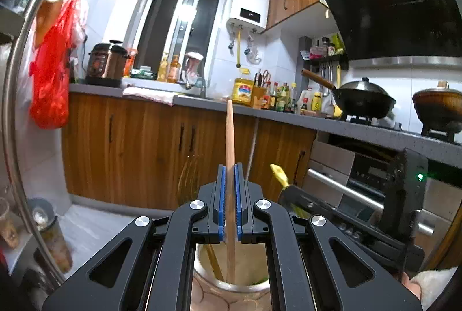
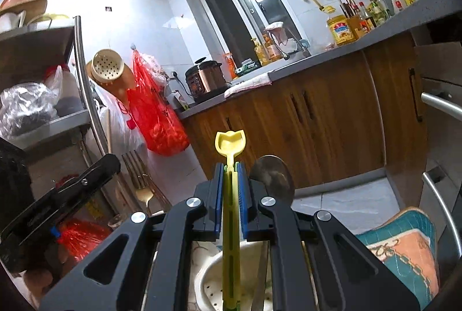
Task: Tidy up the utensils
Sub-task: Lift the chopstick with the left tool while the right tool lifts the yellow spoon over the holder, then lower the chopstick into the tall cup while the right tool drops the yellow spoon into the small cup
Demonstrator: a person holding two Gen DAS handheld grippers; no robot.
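The left tool is clamped on a wooden stick, which stands nearly upright with its lower end inside a pale utensil pot just below the tool. The right tool is clamped on the handle of a yellow plastic spoon, whose lower end goes down into a white perforated holder. Just right of this spoon a metal spoon stands up from the same holder, touching or almost touching the tool's side. To the left, some golden forks stand near. Behind is the long grey desk with bottles, a wok and a rice cooker. A red plastic bag hangs on the wall.
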